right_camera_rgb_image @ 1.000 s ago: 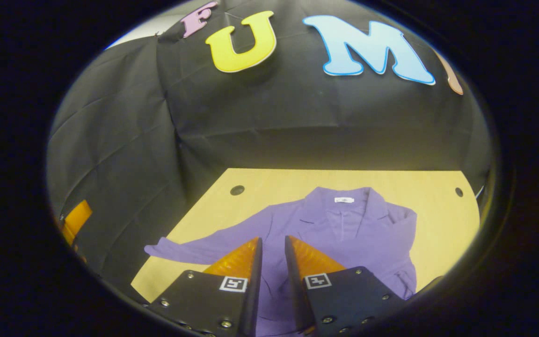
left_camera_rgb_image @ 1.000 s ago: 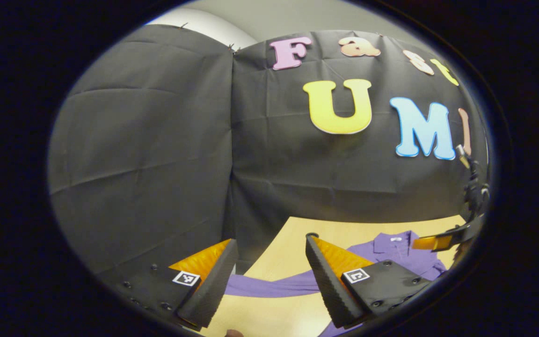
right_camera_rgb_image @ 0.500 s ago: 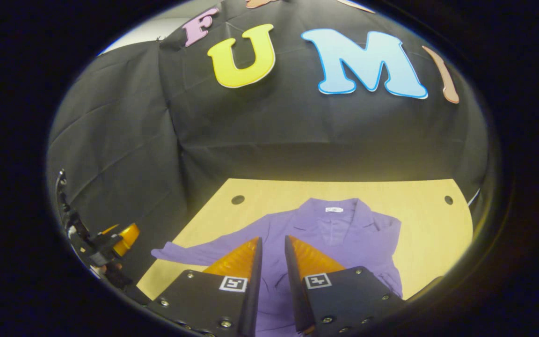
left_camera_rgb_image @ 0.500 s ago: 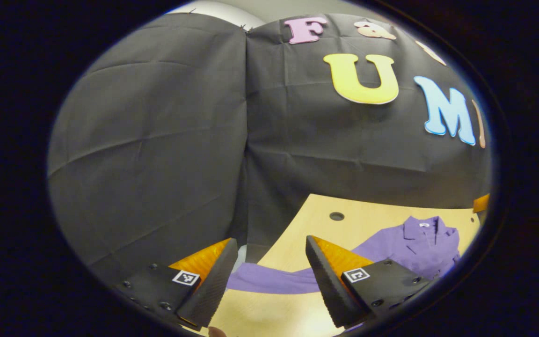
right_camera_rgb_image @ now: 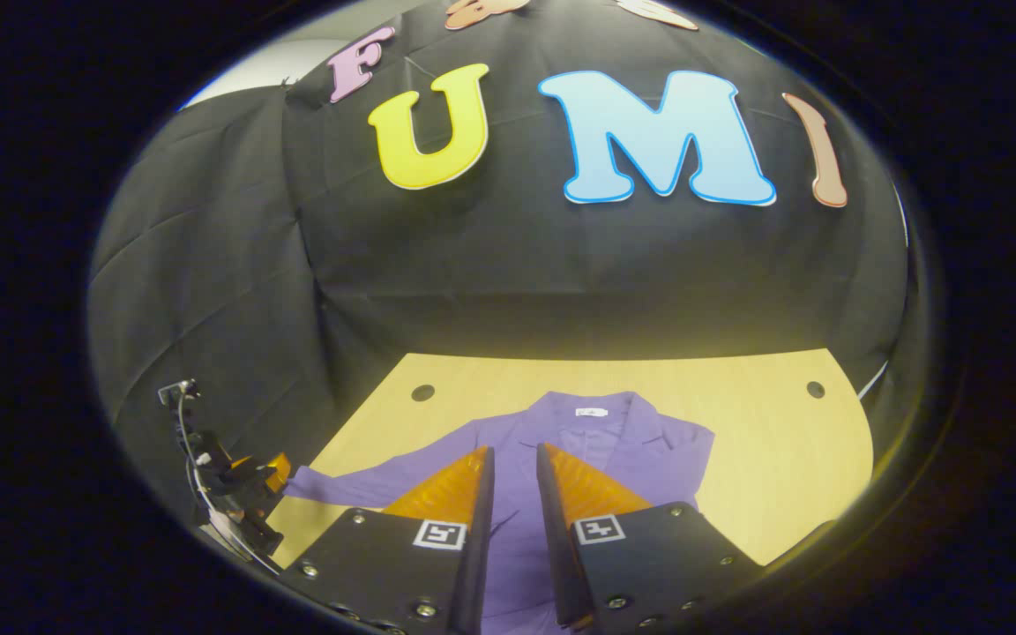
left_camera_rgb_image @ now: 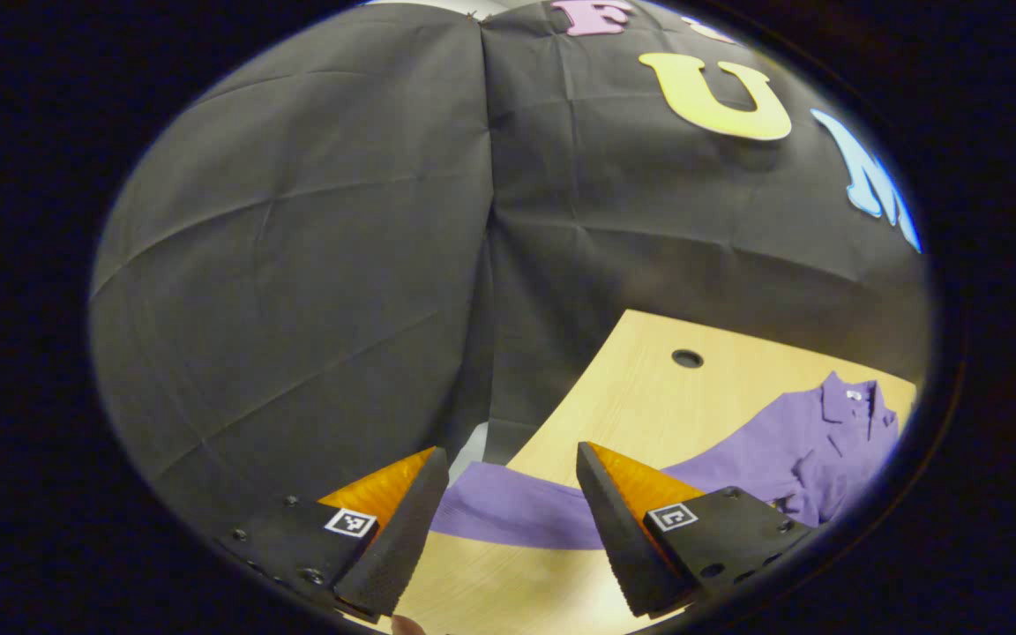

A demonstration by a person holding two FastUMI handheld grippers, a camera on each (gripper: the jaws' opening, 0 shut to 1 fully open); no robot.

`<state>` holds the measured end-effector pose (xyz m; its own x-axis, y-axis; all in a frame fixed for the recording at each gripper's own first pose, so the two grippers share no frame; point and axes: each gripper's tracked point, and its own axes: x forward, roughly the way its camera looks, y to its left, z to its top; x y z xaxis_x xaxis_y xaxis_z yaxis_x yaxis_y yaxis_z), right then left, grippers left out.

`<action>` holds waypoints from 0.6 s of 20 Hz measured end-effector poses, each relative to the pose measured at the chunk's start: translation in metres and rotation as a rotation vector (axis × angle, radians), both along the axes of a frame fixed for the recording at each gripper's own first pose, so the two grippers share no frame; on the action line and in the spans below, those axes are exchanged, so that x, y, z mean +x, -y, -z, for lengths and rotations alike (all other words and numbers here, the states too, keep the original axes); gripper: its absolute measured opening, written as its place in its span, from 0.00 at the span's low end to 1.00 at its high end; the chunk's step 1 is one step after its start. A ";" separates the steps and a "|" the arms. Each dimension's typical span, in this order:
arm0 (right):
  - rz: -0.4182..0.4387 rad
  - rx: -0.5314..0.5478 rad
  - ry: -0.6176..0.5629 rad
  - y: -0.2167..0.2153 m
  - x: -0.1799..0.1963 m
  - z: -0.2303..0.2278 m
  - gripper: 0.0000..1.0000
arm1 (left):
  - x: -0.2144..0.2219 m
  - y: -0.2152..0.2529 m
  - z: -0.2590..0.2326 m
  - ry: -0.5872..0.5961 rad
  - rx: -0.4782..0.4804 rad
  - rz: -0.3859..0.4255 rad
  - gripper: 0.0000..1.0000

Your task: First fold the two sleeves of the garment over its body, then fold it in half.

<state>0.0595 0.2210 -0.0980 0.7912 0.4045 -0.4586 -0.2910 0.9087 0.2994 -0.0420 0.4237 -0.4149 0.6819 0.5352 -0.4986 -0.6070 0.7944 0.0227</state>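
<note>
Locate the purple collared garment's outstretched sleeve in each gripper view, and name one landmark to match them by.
Left gripper view: the outstretched sleeve lies low in the centre, across the gap between the open left gripper fingers.
Right gripper view: the sleeve lies lower left, running toward the table edge beside the left gripper.
Shared landmark: the round hole in the wooden table, beyond the sleeve.

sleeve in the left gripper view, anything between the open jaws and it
Nothing visible does. The left gripper has its jaws apart, and the sleeve lies flat on the table right past them, with only bare wood around it. The sleeve's end reaches the table's edge by the wall.
</note>
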 end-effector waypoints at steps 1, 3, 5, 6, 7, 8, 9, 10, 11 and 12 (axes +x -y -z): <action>0.006 -0.004 0.001 0.004 -0.002 0.000 0.30 | -0.001 -0.001 0.008 -0.016 -0.006 0.000 0.93; 0.013 -0.020 -0.004 0.012 -0.005 0.003 0.30 | 0.004 -0.005 0.027 -0.044 -0.018 0.007 0.99; 0.021 -0.032 -0.021 0.019 -0.010 0.009 0.30 | 0.005 -0.008 0.045 -0.085 -0.025 0.006 0.96; 0.028 -0.037 -0.032 0.023 -0.012 0.013 0.30 | 0.006 -0.009 0.051 -0.094 -0.032 0.006 0.96; 0.034 -0.039 -0.044 0.026 -0.013 0.016 0.30 | 0.006 -0.008 0.058 -0.104 -0.039 0.003 0.96; 0.043 -0.040 -0.055 0.029 -0.016 0.020 0.30 | 0.005 -0.007 0.065 -0.115 -0.050 0.000 0.96; 0.051 -0.041 -0.063 0.032 -0.016 0.021 0.30 | 0.004 -0.009 0.072 -0.127 -0.058 -0.008 0.96; 0.058 -0.043 -0.070 0.036 -0.017 0.023 0.30 | 0.002 -0.011 0.076 -0.139 -0.063 -0.018 0.96; 0.063 -0.047 -0.073 0.039 -0.017 0.023 0.30 | 0.000 -0.013 0.081 -0.142 -0.070 -0.025 0.96; 0.068 -0.052 -0.074 0.042 -0.017 0.024 0.30 | -0.001 -0.013 0.084 -0.146 -0.080 -0.028 0.96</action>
